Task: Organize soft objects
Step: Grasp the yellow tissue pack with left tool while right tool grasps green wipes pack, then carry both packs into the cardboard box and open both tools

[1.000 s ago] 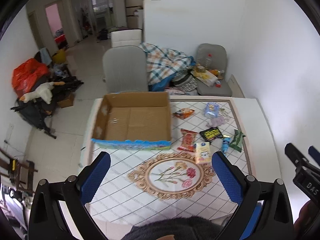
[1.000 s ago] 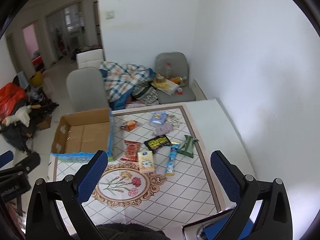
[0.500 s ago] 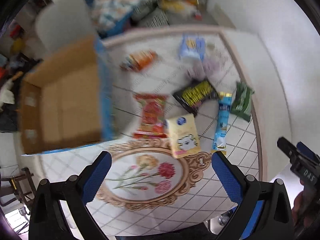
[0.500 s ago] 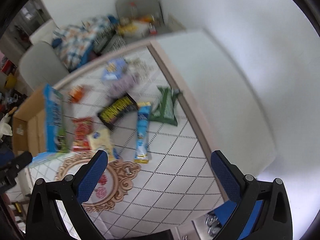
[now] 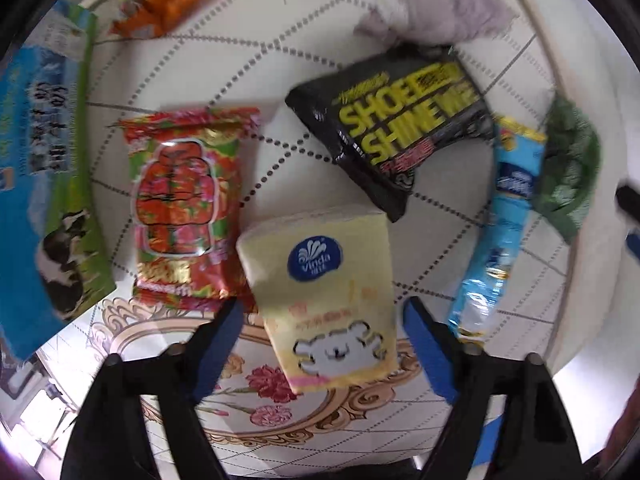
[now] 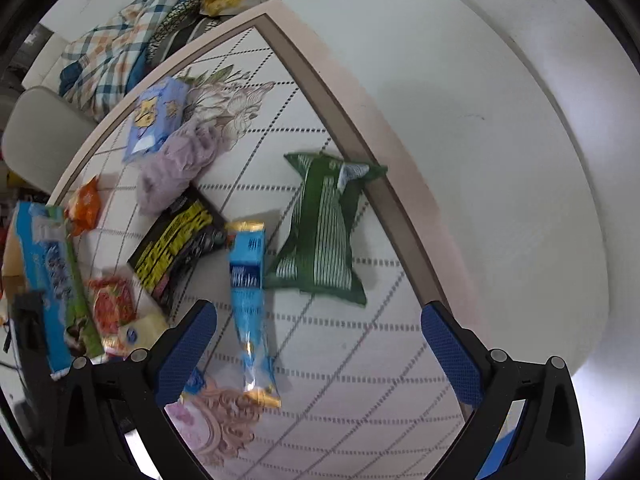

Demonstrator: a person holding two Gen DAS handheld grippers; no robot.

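Observation:
My left gripper (image 5: 322,312) is open just above a yellow Vinda tissue pack (image 5: 324,292), its fingers either side of the pack's near half. A red snack bag (image 5: 184,208), a black shoe-shine wipes pack (image 5: 396,128), a blue tube-shaped pack (image 5: 500,232), a green pack (image 5: 572,168) and a lilac cloth (image 5: 440,8) lie around it. My right gripper (image 6: 318,328) is open above the table, over the blue pack (image 6: 250,292) and the green striped pack (image 6: 324,232).
The cardboard box with a blue printed side (image 5: 44,168) stands at the left, and shows in the right wrist view (image 6: 48,280). An orange snack bag (image 6: 84,206) and a light blue pack (image 6: 158,118) lie farther back. A chair with a plaid blanket (image 6: 116,48) is behind the table.
Both grippers have dropped down toward the table. The left one has closed in on the yellow tissue pack; the right one has come down over the blue and green packs.

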